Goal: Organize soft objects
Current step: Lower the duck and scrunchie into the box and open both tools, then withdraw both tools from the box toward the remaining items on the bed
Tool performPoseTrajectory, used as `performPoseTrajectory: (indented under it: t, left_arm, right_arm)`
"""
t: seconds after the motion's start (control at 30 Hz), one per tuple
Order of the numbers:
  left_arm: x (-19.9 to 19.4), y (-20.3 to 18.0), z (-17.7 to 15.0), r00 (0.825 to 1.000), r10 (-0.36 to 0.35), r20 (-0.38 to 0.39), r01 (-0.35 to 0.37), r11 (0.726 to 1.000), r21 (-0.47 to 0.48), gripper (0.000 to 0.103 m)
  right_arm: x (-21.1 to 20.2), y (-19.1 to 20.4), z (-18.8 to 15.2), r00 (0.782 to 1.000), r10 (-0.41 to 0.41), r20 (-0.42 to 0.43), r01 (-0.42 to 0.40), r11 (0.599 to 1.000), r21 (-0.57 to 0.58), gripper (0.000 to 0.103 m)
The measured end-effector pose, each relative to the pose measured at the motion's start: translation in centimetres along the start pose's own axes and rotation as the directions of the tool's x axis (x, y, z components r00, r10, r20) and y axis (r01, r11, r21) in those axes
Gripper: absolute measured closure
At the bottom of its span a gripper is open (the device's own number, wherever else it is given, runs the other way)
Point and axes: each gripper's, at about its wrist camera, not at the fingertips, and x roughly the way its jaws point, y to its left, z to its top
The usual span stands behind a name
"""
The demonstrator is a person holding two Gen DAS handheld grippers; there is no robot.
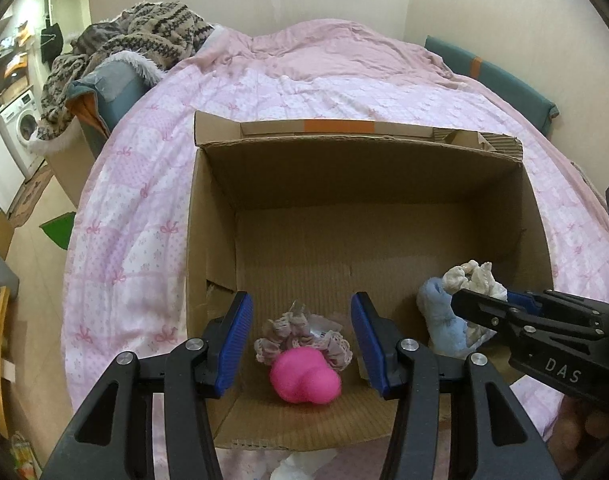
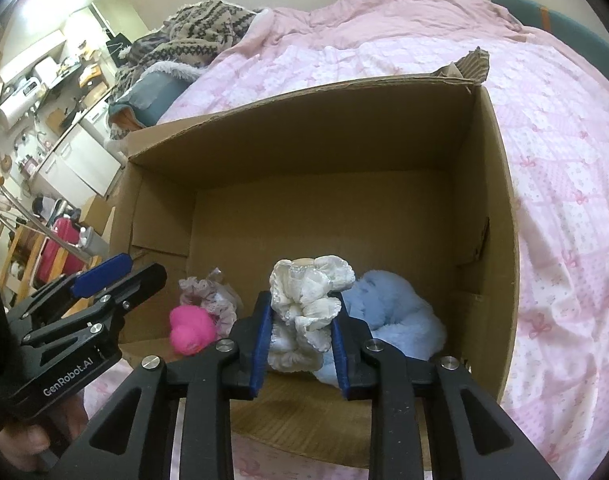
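Note:
An open cardboard box (image 1: 344,184) (image 2: 304,128) lies on a pink bed. Inside it sit a pink squishy toy (image 1: 305,376) (image 2: 192,330), a lilac lace scrunchie (image 1: 292,332) (image 2: 208,292) and a light blue plush (image 1: 444,324) (image 2: 392,312). My left gripper (image 1: 300,344) is open above the pink toy, holding nothing. My right gripper (image 2: 302,340) is shut on a white frilly scrunchie (image 2: 308,308) (image 1: 474,278) and holds it over the box's near right part, beside the blue plush.
A pink patterned quilt (image 1: 144,200) (image 2: 564,200) covers the bed around the box. A patterned knit blanket (image 1: 144,36) (image 2: 200,28) lies heaped at the far left. A white item (image 1: 300,466) lies on the quilt before the box. A washing machine (image 1: 20,128) stands left.

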Motion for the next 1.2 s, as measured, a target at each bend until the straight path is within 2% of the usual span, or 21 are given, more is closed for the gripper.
performPoseTrajectory:
  t: [0.17, 0.2, 0.23, 0.3, 0.63, 0.93, 1.07, 1.2]
  left_arm:
    - [-1.0, -0.3, 0.0, 1.000, -0.008, 0.014, 0.008, 1.000, 0.016, 0.052]
    - [-1.3, -0.4, -0.1, 1.000, -0.005, 0.021, 0.004, 1.000, 0.019, 0.045]
    - [-1.6, -0.4, -0.1, 1.000, -0.002, 0.029, 0.001, 1.000, 0.019, 0.039]
    - [-2.4, -0.3, -0.1, 0.999, -0.006, 0.045, 0.005, 1.000, 0.015, 0.036]
    - [-5.3, 1.6, -1.0, 0.998, 0.008, 0.056, -0.005, 0.998, -0.055, 0.036]
    - [-7.5, 4.0, -3.2, 0.998, 0.048, 0.036, -0.042, 0.990, -0.137, 0.036]
    - [-6.9, 5.3, -5.0, 0.998, 0.045, -0.034, -0.051, 0.981, -0.188, 0.036]
    - [-4.6, 5.7, -7.0, 0.986, 0.025, -0.163, -0.058, 0.978, -0.202, 0.036]
  right_arm:
    - [-0.7, 0.0, -0.1, 1.000, 0.018, 0.024, -0.018, 1.000, 0.000, 0.068]
    - [-0.8, 0.1, 0.0, 0.999, 0.024, 0.030, -0.024, 1.000, 0.002, 0.058]
    - [-1.1, 0.1, 0.0, 0.999, 0.030, 0.042, -0.030, 1.000, 0.007, 0.043]
    - [-1.8, 0.1, -0.1, 0.997, 0.038, 0.072, -0.039, 0.999, 0.014, 0.033]
    - [-4.1, -0.3, -0.9, 0.994, -0.008, 0.111, 0.005, 1.000, 0.021, 0.033]
    - [-6.0, -0.4, -3.0, 0.995, -0.006, 0.102, 0.000, 0.998, 0.055, 0.033]
    - [-6.0, -0.8, -4.6, 0.999, 0.003, 0.054, -0.009, 0.995, 0.100, 0.033]
    - [-5.6, -1.4, -6.5, 1.000, 0.013, 0.011, -0.014, 0.987, 0.157, 0.033]
